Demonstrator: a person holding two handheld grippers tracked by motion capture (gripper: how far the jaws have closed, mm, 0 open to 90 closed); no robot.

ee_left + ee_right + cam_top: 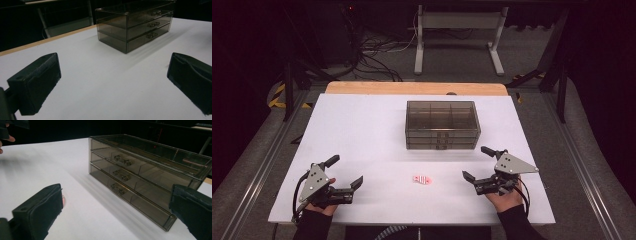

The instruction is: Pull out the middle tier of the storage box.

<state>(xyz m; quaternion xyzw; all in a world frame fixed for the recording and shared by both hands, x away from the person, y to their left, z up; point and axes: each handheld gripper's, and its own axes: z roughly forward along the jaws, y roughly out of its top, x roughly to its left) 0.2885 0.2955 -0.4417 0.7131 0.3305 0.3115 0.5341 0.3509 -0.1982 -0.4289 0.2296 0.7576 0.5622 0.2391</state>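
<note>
Pink item (pixel 422 179) lies alone on the white surface (pixel 362 130), between both grippers, ready for pickup.
Left gripper (pixel 346 171) and right gripper (pixel 477 162) flank it with jaws spread and empty, angled inward for an easy reach; the smoky 3-drawer organizer (pixel 441 124) sits shut behind, probably its destination.

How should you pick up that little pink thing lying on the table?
Come straight down from above. The little pink thing lies flat on the white table, so pinch its two long edges across the narrow middle. The right tool, open, looks slightly nearer than the left tool.
</note>
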